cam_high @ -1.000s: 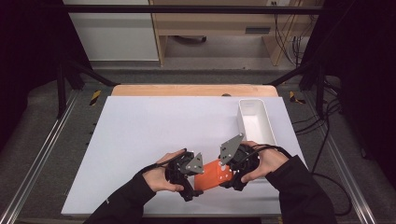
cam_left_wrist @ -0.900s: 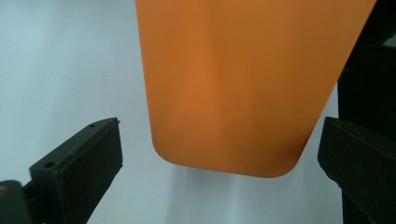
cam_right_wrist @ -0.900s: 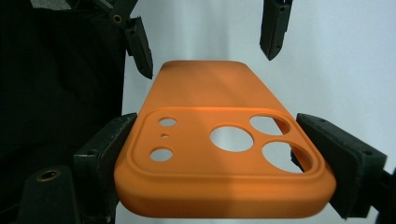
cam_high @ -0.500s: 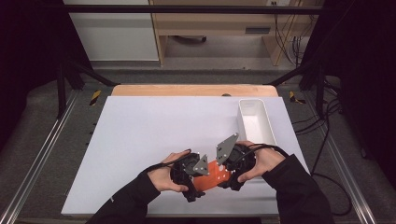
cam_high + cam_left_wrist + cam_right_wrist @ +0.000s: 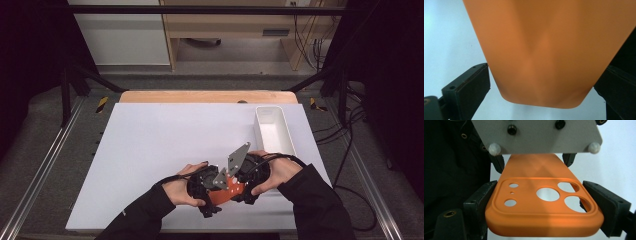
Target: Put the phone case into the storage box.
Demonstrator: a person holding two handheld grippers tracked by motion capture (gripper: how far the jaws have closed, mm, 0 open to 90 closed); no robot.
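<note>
Phone case: orange, soft-looking rubbery phone case (image 5: pixel 227 192) with round camera cut-outs is hanging between my two grippers, just above the near edge of the white surface (image 5: pixel 165 150).
Right gripper: my right gripper (image 5: pixel 544 202) is clamping the camera end of the case; its black fingers (image 5: pixel 477 202) are pressing on the two long edges, clenched as tight as they go on it.
Cut-outs: in the right gripper view, three large round holes are sitting on one side of the raised camera frame and three smaller ones on the other.
Left gripper: my left gripper (image 5: pixel 541 85) is meeting the plain end of the case from the opposite side; in the left gripper view one finger pad (image 5: pixel 471 87) is lying right at the case's edge, and the other finger is touching the far edge, so I am grasping the case here too.
Hands: my left hand (image 5: pixel 181 189) and right hand (image 5: pixel 272 172) are sitting close together, the grippers facing each other.
Grey plate: a grey three-cornered plate (image 5: pixel 237 157) is standing tilted on top of the right gripper.
Tray: a long white plastic tray (image 5: pixel 287 132) is lying at the right edge of the surface, near my right hand but apart from it.
</note>
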